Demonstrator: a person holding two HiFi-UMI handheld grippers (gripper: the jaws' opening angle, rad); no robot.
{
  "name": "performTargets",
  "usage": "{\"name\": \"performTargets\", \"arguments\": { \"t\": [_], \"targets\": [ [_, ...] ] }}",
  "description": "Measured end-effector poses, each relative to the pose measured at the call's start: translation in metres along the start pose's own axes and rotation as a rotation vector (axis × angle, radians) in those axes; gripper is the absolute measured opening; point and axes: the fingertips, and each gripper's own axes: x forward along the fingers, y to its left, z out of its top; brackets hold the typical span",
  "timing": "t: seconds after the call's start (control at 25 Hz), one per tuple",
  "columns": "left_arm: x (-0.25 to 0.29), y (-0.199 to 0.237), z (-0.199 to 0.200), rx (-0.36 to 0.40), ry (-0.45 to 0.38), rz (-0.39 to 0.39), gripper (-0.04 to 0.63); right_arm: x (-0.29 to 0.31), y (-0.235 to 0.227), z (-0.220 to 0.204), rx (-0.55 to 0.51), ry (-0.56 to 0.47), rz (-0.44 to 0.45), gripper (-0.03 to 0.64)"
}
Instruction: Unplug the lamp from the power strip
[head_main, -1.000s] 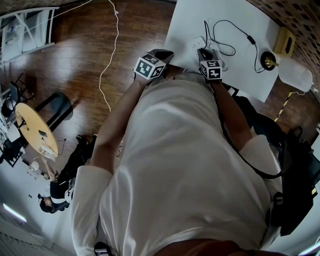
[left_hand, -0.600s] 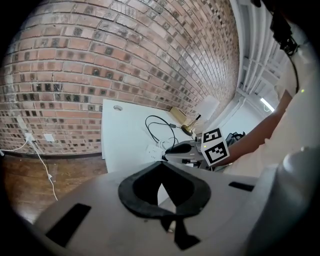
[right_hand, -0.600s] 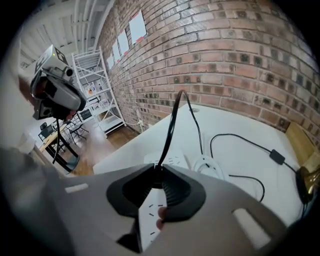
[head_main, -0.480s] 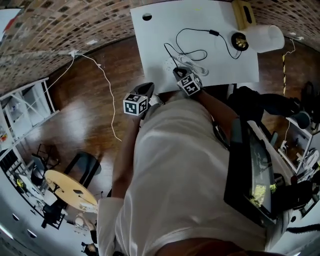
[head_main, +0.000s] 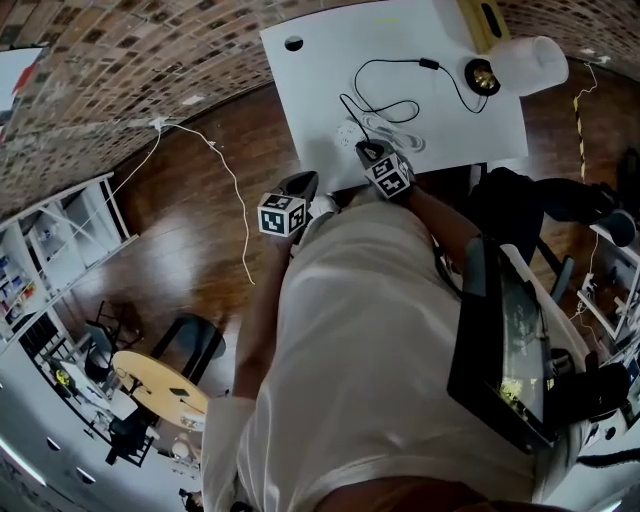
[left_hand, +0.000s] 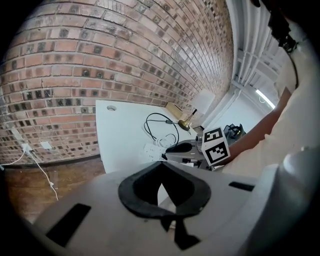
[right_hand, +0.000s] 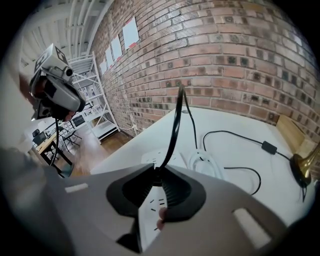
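Observation:
The white power strip (head_main: 349, 133) lies near the front edge of the white table (head_main: 320, 80). My right gripper (head_main: 372, 152) is down on it, shut on the lamp's black plug (right_hand: 161, 176). From the jaws the black cord (right_hand: 174, 130) rises, then runs past an inline switch (right_hand: 269, 147) to the brass lamp (head_main: 481, 77) with its white shade (head_main: 530, 65). Whether the plug's pins sit in the strip (right_hand: 148, 212) is hidden. My left gripper (head_main: 300, 185) hangs shut and empty off the table's front edge, left of the right one (left_hand: 175, 148).
A coiled white cable (head_main: 395, 135) lies beside the strip. A wooden box (head_main: 480, 20) stands at the table's back by the brick wall. A dark chair and a screen (head_main: 505, 340) are to my right. A white cable (head_main: 230, 190) trails across the wooden floor.
The head view has swung round, so the table now sits higher and more central. Both grippers keep their places: the right at the strip, the left off the table's edge.

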Motion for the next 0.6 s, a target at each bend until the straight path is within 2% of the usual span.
{"name": "performTargets", "arguments": {
  "t": [0.36, 0.6],
  "targets": [
    [0.007, -0.005, 0.007, 0.011, 0.004, -0.003, 0.005, -0.009, -0.009, -0.007, 0.011, 0.020, 0.013, 0.054],
    [0.000, -0.005, -0.002, -0.001, -0.012, 0.001, 0.005, -0.012, -0.005, -0.019, 0.012, 0.070, 0.025, 0.051]
  ]
}}
